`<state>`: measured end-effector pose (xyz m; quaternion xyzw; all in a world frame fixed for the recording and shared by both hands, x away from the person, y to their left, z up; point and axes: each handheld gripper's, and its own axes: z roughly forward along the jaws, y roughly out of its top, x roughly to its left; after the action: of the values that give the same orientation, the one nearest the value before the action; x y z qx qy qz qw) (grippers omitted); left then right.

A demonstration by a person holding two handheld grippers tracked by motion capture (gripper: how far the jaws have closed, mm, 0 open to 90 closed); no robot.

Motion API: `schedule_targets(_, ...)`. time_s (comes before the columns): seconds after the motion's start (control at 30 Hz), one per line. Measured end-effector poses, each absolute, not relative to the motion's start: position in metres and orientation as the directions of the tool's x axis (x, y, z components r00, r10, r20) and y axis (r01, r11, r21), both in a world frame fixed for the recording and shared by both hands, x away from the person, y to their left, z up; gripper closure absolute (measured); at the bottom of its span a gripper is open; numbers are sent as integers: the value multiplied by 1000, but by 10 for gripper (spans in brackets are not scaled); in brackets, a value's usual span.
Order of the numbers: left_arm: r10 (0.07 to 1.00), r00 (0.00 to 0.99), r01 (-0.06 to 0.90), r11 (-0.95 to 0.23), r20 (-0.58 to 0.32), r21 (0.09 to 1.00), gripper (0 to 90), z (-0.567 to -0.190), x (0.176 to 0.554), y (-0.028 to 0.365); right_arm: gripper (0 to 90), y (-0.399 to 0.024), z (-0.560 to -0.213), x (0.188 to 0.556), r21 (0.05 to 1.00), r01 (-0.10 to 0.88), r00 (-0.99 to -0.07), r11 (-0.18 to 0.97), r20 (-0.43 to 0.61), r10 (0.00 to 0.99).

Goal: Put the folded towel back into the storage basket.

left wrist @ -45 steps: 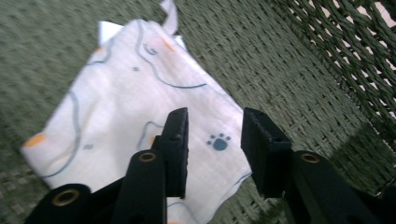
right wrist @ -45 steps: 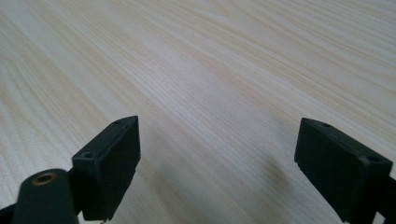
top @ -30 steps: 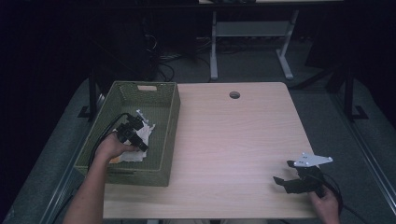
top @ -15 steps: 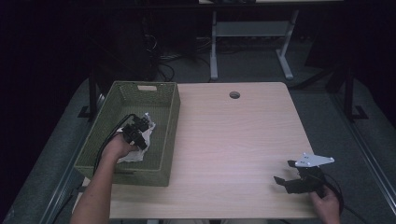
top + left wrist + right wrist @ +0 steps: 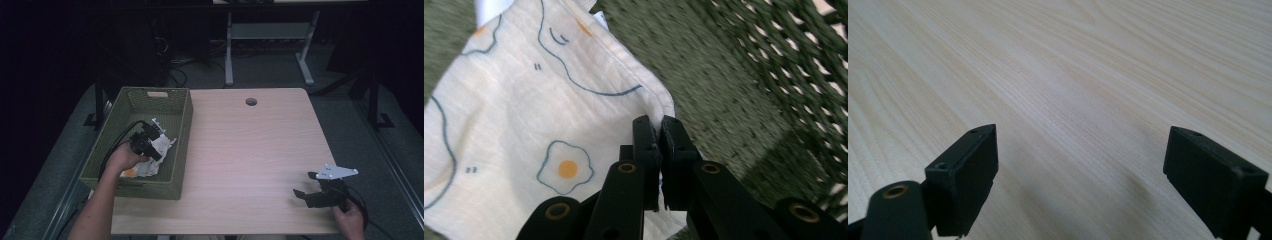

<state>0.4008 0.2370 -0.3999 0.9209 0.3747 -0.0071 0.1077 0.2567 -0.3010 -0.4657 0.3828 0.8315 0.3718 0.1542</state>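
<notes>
A cream cloth with a fried-egg print (image 5: 524, 115) lies inside the green woven basket (image 5: 175, 95) at the table's left. My left gripper (image 5: 159, 141) is down in the basket, its jaws shut on the cloth's edge (image 5: 656, 131). The cloth (image 5: 159, 150) shows as a crumpled white heap under the hand. My right gripper (image 5: 306, 185) rests near the table's front right corner, open, with bare tabletop (image 5: 1083, 100) between its jaws.
The light wood table (image 5: 250, 150) has a round cable hole (image 5: 251, 101) at its far edge. The basket's walls (image 5: 774, 75) stand close around the left gripper. Dark floor, cables and a desk frame (image 5: 265, 35) lie beyond the table.
My left gripper has shifted a little toward the basket's far right side with the cloth in it, and the cloth has lifted and bunched. The right gripper has stayed put.
</notes>
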Motion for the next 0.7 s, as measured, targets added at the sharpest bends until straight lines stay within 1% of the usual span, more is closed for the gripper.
schedule_targets(0.07,685,719,694,-699,-113,174,818,-405,402,236,138,-300,-465,257,736,520,-661,434,24,750)
schedule_targets(0.13,697,709,704,-689,-109,174,745,-406,401,236,138,-300,-465,256,736,519,-661,434,24,750)
schedule_targets(0.23,715,691,718,-660,-111,221,714,-399,400,241,138,-300,-465,256,736,523,-659,430,29,751)
schedule_targets(0.43,740,663,731,-606,-115,313,700,-379,393,251,138,-300,-465,258,736,519,-664,434,28,747)
schedule_targets(0.7,748,657,724,-590,-96,358,680,-371,381,256,138,-298,-464,258,740,518,-663,430,29,748)
